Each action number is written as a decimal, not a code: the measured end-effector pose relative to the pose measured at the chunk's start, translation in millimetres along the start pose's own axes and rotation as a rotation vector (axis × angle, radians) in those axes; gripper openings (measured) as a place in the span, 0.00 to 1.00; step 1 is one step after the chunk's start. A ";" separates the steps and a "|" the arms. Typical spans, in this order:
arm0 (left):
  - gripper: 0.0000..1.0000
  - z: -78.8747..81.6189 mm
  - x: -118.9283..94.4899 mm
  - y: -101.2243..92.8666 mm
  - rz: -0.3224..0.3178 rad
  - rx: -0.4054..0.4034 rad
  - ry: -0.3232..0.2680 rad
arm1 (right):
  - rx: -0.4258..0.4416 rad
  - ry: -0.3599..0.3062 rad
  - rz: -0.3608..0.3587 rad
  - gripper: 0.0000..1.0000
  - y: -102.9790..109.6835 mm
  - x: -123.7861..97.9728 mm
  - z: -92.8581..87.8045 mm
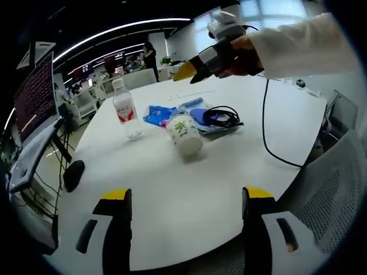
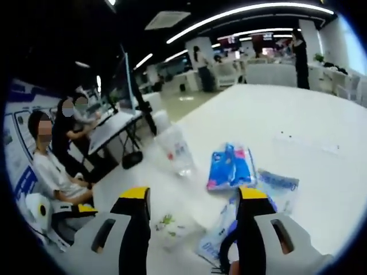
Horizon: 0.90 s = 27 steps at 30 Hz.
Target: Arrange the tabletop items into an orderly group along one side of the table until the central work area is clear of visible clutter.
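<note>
On the white round table [image 1: 172,189] stand a clear water bottle [image 1: 125,109] with a red label, upright, and a white paper cup [image 1: 184,134] lying on its side. Behind them lie a blue tissue pack [image 1: 159,114], a blue-white packet [image 1: 195,105] and a coiled black cable [image 1: 221,117]. My left gripper [image 1: 186,197] is open near the table's front edge, well short of the cup. A hand holds my right gripper [image 1: 188,71] above the far side of the pile. In the right gripper view, my right gripper [image 2: 192,195] is open above the cup [image 2: 169,226], the bottle [image 2: 178,150] and tissue pack [image 2: 232,166].
A monitor [image 1: 34,97] on an arm stands left of the table, with a dark object [image 1: 73,175] below it. A mesh chair [image 1: 338,189] sits at the right. The right gripper's cord [image 1: 265,126] hangs across the table. Seated people [image 2: 51,166] are at a nearby desk.
</note>
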<state>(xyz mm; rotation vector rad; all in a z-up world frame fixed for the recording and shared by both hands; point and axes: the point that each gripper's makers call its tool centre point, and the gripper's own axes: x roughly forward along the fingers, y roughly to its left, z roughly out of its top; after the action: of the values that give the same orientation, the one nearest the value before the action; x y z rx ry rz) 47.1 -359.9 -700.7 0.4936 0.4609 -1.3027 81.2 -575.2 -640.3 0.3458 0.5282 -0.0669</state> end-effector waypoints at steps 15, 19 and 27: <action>0.79 -1.8 0.5 -4.3 -0.009 0.012 0.016 | 0.114 -0.001 -0.027 0.54 -8.0 -17.6 -23.8; 0.79 -0.7 -0.1 -4.9 -0.009 0.013 0.011 | 0.152 -0.005 -0.032 0.53 -11.2 -17.8 -24.6; 0.79 -0.9 -0.8 -4.9 -0.006 0.013 0.015 | 0.310 -0.040 -0.055 0.47 -19.1 -11.8 -22.5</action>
<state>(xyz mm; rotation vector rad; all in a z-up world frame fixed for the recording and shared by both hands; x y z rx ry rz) 42.1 -359.6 -701.4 0.5133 0.4668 -1.3089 57.2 -585.8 -658.4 0.6308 0.4883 -0.2100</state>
